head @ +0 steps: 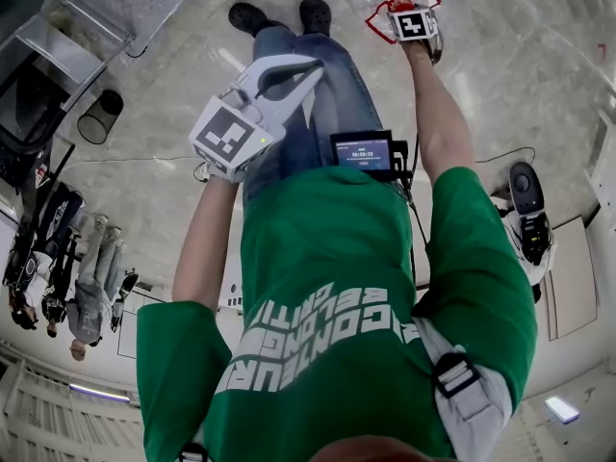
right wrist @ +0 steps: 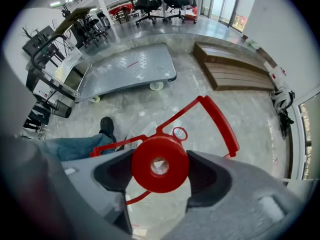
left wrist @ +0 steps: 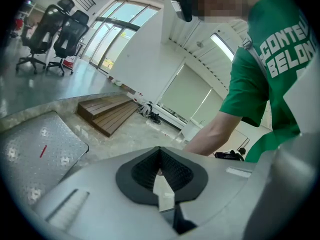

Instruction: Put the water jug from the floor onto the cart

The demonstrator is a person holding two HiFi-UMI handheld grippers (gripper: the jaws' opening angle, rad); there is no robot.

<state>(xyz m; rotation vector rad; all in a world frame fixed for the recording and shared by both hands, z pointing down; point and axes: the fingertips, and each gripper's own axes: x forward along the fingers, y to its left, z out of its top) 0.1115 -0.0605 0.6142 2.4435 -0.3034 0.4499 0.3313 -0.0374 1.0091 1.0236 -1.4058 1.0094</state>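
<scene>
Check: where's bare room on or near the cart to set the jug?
The cart deck looks bare throughout, bar a small red mark. Open floor between cart, wooden steps and water jug. Crowded: beyond the cart's handle end, with stands, cables and a bin.

Green short-sleeve tee (head: 356, 258), white block lettering (head: 318, 340) on front. Blue jeans (head: 322, 85), black shoes (head: 252, 15). Grey strap (head: 484, 404) w/ black buckle (head: 452, 373) at shoulder. Small black screen box (head: 364, 152) at waist, thin black cable (head: 416, 210) off it. Left gripper (left wrist: 160, 154) and right gripper (right wrist: 160, 168) same build: light grey plastic shell, dark ribbed pads (right wrist: 210, 176), white cube (head: 226, 135) w/ black square markers.
</scene>
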